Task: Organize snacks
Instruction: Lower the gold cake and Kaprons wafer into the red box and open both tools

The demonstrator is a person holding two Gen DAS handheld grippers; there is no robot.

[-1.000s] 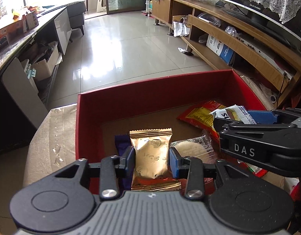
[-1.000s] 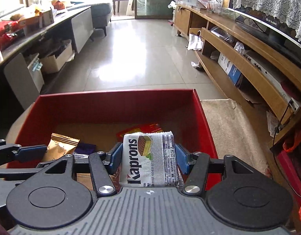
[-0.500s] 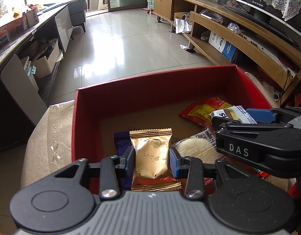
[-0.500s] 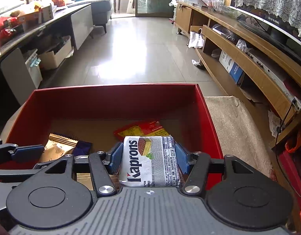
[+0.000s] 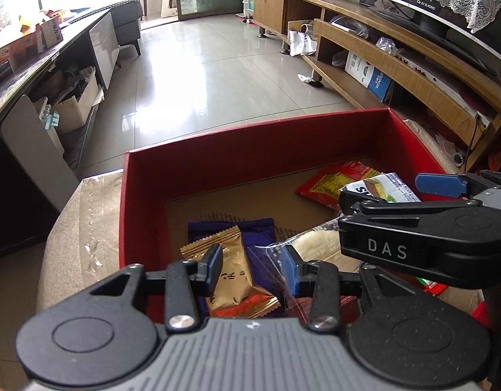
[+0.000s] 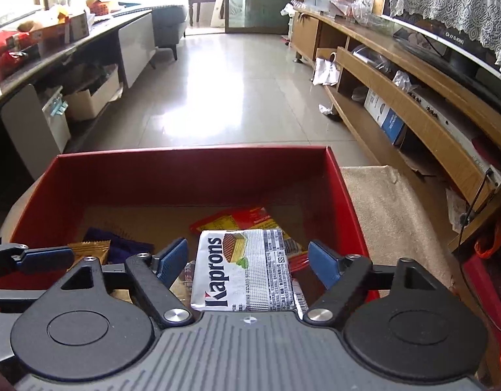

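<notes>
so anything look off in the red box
The gold packet lies askew across the purple packet in the red box, tilted against the box's edges. Nothing looks spilled or torn.

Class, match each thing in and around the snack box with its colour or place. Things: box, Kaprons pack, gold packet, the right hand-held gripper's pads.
Column 1:
1. box
2. Kaprons pack
3. gold packet
4. right hand-held gripper's pads

Column 2:
A. blue
B. lying on a purple packet
C. red walls
D. silver wrapper

Pairs: 1-C, 2-D, 3-B, 4-A
</notes>
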